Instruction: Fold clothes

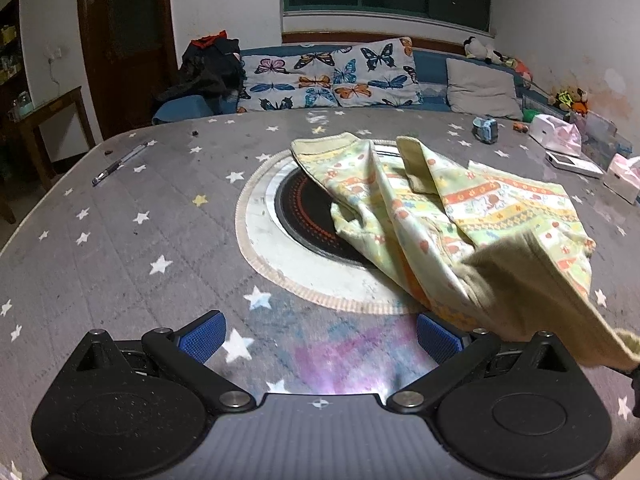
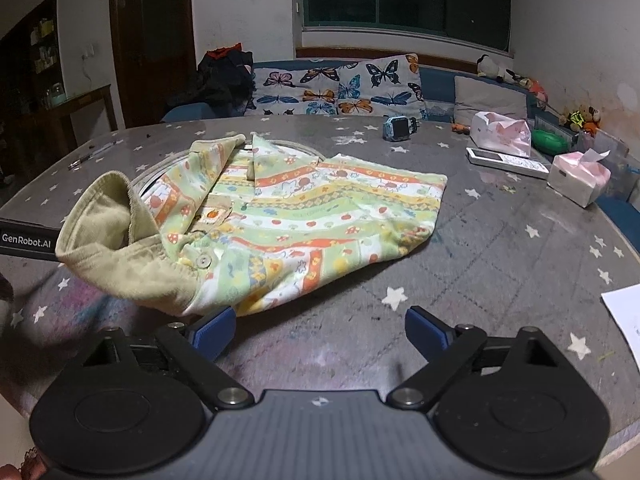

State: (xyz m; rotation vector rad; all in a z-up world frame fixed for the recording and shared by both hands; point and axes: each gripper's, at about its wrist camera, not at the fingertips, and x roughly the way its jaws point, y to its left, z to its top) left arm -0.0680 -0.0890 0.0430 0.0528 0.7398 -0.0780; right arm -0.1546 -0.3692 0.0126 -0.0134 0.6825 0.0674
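A child's printed shirt (image 2: 288,216) lies crumpled on the star-patterned counter (image 2: 500,240), both sets of jaws wide and empty just before it. Only the left gripper (image 1: 320,338) sees the round insert (image 1: 280,240) beneath it; only the right gripper (image 2: 320,332) sees its buttoned collar (image 2: 120,248).

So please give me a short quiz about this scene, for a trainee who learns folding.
1. True or false: both tongs, left and right, are open and hold nothing.
2. What lies on the table near its far left edge? A) pen B) spoon C) scissors
3. Fill in: the shirt's collar is plain ____.

Key: 1 true. 2 A, the pen on the table. 3 beige.
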